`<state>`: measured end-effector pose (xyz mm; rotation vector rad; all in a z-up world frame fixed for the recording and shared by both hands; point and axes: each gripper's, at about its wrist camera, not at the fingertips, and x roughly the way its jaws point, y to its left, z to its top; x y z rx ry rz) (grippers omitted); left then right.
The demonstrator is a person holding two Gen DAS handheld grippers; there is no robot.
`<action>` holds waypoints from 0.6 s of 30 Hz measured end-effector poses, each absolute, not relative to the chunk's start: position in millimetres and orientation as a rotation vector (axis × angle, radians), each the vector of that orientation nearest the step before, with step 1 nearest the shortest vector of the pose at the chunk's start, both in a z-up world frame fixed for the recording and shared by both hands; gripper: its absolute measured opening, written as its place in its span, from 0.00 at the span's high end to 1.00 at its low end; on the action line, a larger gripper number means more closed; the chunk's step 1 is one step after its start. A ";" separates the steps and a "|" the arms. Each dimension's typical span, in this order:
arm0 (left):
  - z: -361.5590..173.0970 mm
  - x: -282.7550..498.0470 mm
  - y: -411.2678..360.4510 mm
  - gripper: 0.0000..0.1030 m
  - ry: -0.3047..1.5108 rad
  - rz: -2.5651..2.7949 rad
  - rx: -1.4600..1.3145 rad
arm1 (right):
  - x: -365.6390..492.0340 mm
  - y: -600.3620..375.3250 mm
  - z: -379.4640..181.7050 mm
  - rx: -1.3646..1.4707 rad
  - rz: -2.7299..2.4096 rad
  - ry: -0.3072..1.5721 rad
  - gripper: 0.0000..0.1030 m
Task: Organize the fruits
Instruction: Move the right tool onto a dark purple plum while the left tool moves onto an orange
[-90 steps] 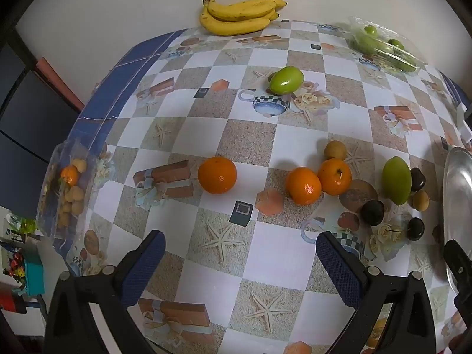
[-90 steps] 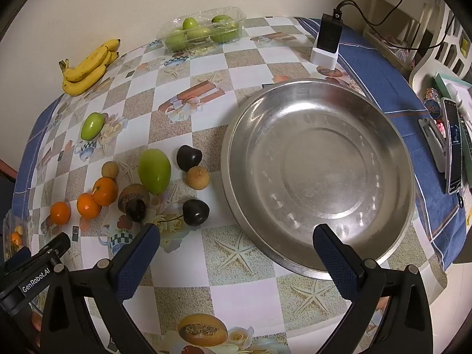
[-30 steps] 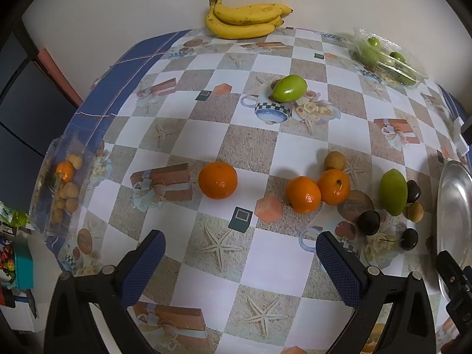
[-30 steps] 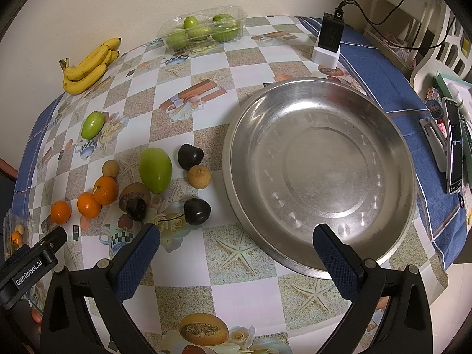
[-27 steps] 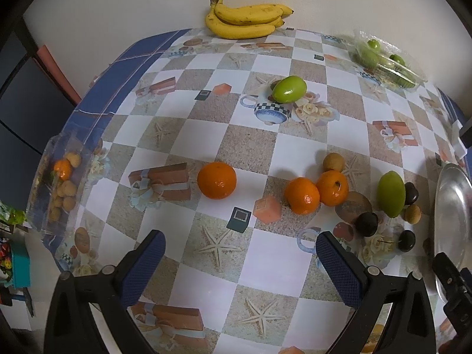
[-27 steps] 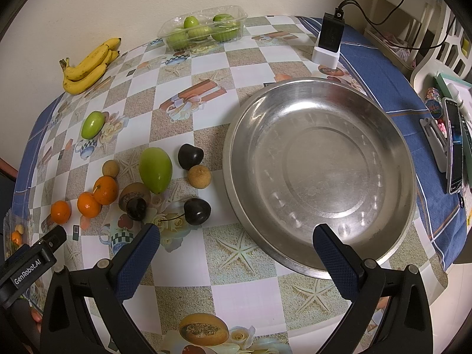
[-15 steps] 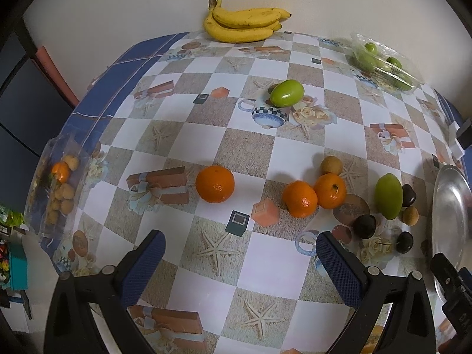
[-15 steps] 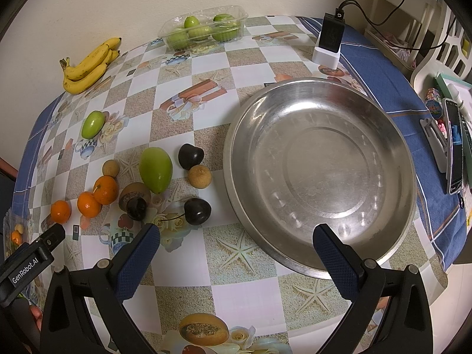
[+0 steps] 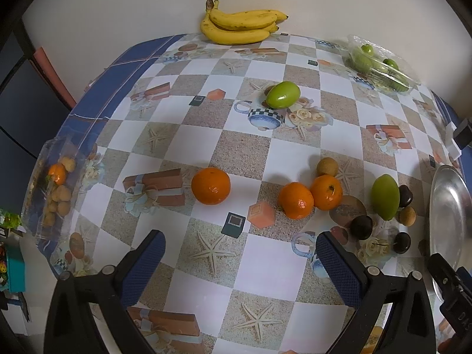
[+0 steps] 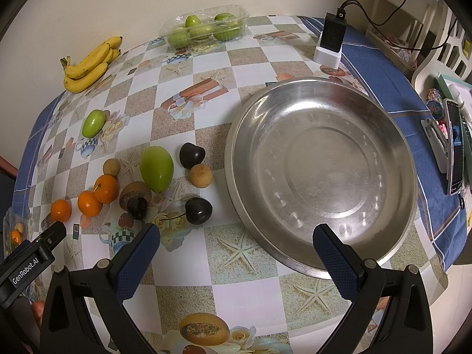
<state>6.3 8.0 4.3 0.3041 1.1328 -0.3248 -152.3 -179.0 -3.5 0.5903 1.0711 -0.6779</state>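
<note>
Both grippers hang above the table with jaws spread wide and nothing between them: the left gripper over the patterned cloth near the oranges, the right gripper over the near rim of the steel bowl. That wide, shallow bowl holds nothing. Just to its left lies the loose fruit: a large green mango, three dark plums, two small brown round fruits, a pair of oranges touching each other and a single orange a little apart. A smaller green fruit sits alone farther back. Against the wall rests a bunch of bananas. Near it a clear plastic tray contains several green fruits. At the table's left edge a clear bag holds small brown fruits and one orange one
</note>
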 end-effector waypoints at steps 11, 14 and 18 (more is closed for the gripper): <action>6.1 9.3 10.4 0.00 1.125 -0.337 0.276 | -149.8 -177.8 -4.7 0.586 -0.668 1.065 0.00; 7.7 12.6 11.7 0.00 1.119 -0.338 0.252 | -144.8 -173.8 0.5 0.577 -0.632 1.030 0.00; 10.4 19.9 14.7 0.00 1.106 -0.339 0.210 | -133.5 -167.2 10.6 0.545 -0.563 0.986 0.00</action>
